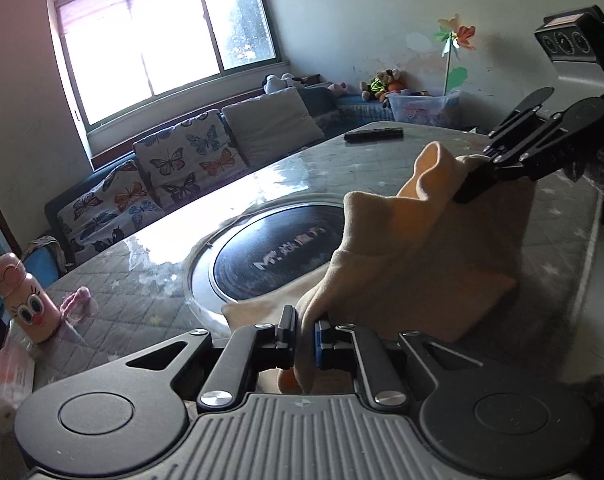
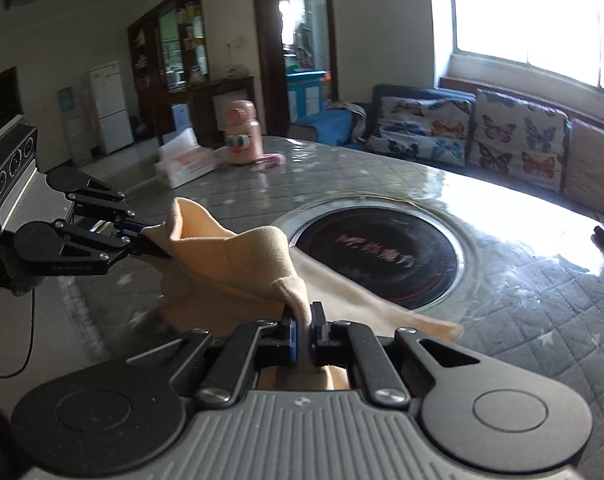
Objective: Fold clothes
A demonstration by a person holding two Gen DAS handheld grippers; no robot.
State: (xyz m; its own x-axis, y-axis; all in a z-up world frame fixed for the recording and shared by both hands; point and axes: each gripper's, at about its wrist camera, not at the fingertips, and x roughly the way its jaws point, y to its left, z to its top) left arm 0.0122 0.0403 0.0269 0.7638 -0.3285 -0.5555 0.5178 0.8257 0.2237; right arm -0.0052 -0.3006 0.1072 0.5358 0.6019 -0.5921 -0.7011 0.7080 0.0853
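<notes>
Holding cloth (image 1: 414, 236) edge, you clamped left tongs (image 1: 305, 334) and right tongs (image 2: 302, 334) on opposite corners; rest trailed ahead on table (image 2: 542, 300).

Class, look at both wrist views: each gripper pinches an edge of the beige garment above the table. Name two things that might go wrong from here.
1. The left gripper and right gripper each pinch only a thin bunch of the beige garment, so an edge may slip out.
2. The garment's far part trails onto the round black hotplate in the table; dragging it there may crease it or spoil the fold.
</notes>
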